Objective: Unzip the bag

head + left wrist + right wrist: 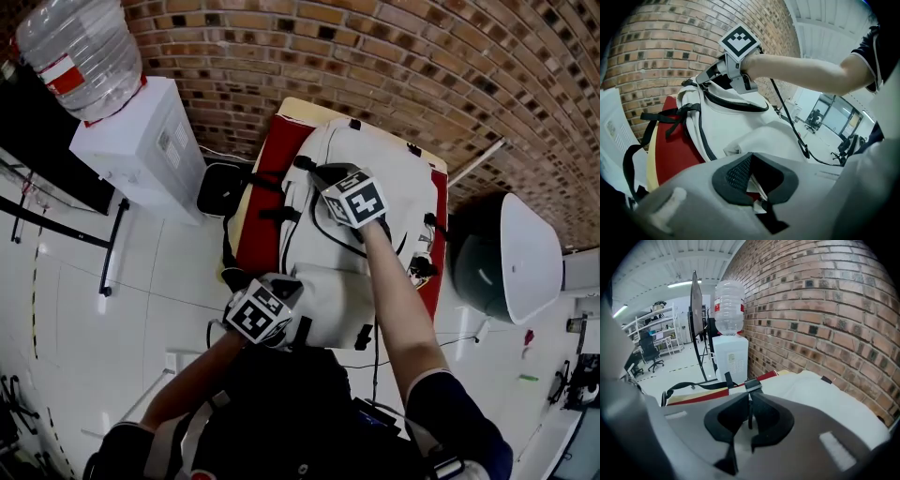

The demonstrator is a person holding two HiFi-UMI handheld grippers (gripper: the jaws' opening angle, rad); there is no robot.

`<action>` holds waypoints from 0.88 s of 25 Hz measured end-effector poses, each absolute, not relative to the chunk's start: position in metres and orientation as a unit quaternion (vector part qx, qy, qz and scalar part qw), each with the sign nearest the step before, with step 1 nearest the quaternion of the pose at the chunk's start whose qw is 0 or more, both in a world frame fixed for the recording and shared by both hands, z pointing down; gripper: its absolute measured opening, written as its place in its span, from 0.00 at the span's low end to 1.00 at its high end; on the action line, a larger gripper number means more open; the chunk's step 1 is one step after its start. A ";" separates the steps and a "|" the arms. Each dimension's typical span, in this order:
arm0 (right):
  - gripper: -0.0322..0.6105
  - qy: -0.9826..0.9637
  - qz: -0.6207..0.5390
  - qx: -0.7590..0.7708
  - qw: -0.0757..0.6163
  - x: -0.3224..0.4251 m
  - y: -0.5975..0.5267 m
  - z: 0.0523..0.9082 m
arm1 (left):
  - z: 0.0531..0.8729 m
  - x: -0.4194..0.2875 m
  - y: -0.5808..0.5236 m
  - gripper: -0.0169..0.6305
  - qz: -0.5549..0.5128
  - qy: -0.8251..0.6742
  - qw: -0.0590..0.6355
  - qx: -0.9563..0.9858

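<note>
Both claws are clamped on the white bag [398, 183], laid lengthwise on a red table [267, 202], top toward the brick wall [375, 56]. White fabric is pinched by the left gripper [752, 180], a thin dark pull [749, 408] by the right gripper [750, 423] (zipper teeth hardly discernible).

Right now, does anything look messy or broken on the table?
Nothing looks spilled or broken. The white bag lies on the red table, a black strap trailing off the edge. The left tongs are shut on the bag's fabric, the right tongs on its zipper pull.
</note>
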State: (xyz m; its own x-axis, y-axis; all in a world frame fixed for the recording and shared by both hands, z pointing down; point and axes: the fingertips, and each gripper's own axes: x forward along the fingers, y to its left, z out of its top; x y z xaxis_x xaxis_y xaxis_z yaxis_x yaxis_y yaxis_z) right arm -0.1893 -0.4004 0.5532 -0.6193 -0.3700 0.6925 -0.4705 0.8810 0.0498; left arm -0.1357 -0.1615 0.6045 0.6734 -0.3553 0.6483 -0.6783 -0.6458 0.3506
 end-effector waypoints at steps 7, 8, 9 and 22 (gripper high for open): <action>0.19 -0.908 0.080 0.227 0.342 -0.190 -0.393 0.544 | 0.607 -0.138 -0.164 0.03 0.299 -0.338 0.300 0.841; 0.21 -0.911 0.078 0.226 0.337 -0.189 -0.390 0.540 | 0.607 -0.139 -0.164 0.03 0.302 -0.344 0.299 0.837; 0.21 -0.913 0.076 0.225 0.332 -0.188 -0.387 0.535 | 0.606 -0.139 -0.164 0.03 0.303 -0.350 0.299 0.834; 0.06 -0.937 0.064 0.279 0.200 -0.111 -0.324 0.454 | 0.538 -0.153 -0.209 0.03 0.249 -0.439 0.235 0.831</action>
